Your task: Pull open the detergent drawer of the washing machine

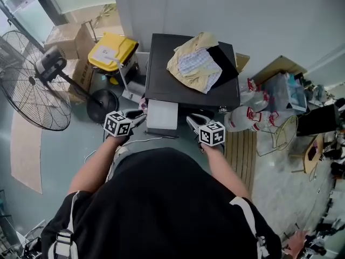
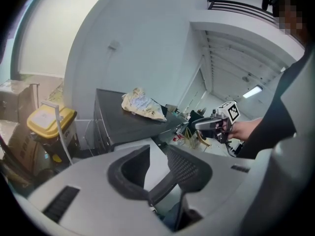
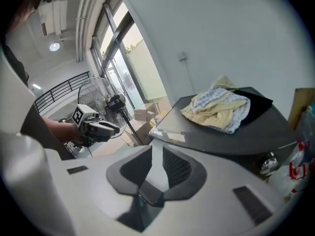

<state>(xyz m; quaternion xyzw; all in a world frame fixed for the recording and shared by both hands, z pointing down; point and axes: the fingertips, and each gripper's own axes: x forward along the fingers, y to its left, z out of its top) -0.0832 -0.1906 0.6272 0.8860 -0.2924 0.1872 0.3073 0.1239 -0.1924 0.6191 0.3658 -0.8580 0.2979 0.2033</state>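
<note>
The washing machine (image 1: 183, 85) has a dark top with a bundle of yellow and checked clothes (image 1: 195, 61) on it. A white detergent drawer (image 1: 162, 114) sticks out of its front at the upper left. My left gripper (image 1: 139, 115) hovers just left of the drawer, and my right gripper (image 1: 193, 121) just right of it. Neither touches the drawer. In the left gripper view the jaws (image 2: 157, 154) stand apart with nothing between them, and the right gripper (image 2: 199, 124) shows beyond. In the right gripper view the jaws (image 3: 156, 156) also show a gap and hold nothing.
A large pedestal fan (image 1: 32, 82) stands at the left, with a yellow-lidded bin (image 1: 112, 52) and cardboard boxes (image 1: 70, 36) behind it. Red-and-white bags (image 1: 245, 117), a wire chair (image 1: 280, 134) and a wooden slat mat (image 1: 241, 150) lie to the machine's right.
</note>
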